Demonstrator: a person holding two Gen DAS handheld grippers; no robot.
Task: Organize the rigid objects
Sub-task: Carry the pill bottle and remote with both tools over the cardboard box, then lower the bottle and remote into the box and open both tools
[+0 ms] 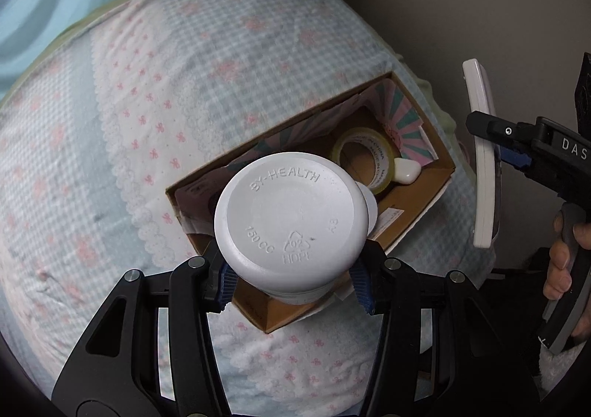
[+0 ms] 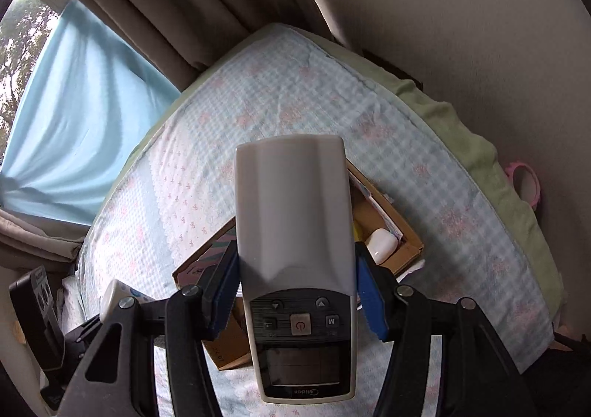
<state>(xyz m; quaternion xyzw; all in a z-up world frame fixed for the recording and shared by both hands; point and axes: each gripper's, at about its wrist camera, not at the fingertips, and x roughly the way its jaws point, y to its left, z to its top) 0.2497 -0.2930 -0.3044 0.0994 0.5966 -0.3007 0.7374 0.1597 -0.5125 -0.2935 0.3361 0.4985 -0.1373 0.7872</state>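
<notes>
My left gripper [image 1: 291, 278] is shut on a white plastic bottle [image 1: 291, 221], its embossed bottom facing the camera, held over the near end of an open cardboard box [image 1: 424, 191] on the bed. In the box lie a roll of clear tape [image 1: 364, 158] and a small white case [image 1: 406, 171]. My right gripper [image 2: 295, 291] is shut on a grey and white air-conditioner remote [image 2: 295, 232], held above the same box [image 2: 406, 250]. That remote also shows edge-on at the right of the left wrist view [image 1: 482, 158].
The bed has a blue gingham cover with pink bows [image 1: 147, 121] over a green sheet [image 2: 480, 151]. Beige and blue curtains [image 2: 92, 102] hang at the far end. A wall [image 2: 480, 29] runs along the right side, with a pink ring-shaped item [image 2: 528, 184] beside the bed.
</notes>
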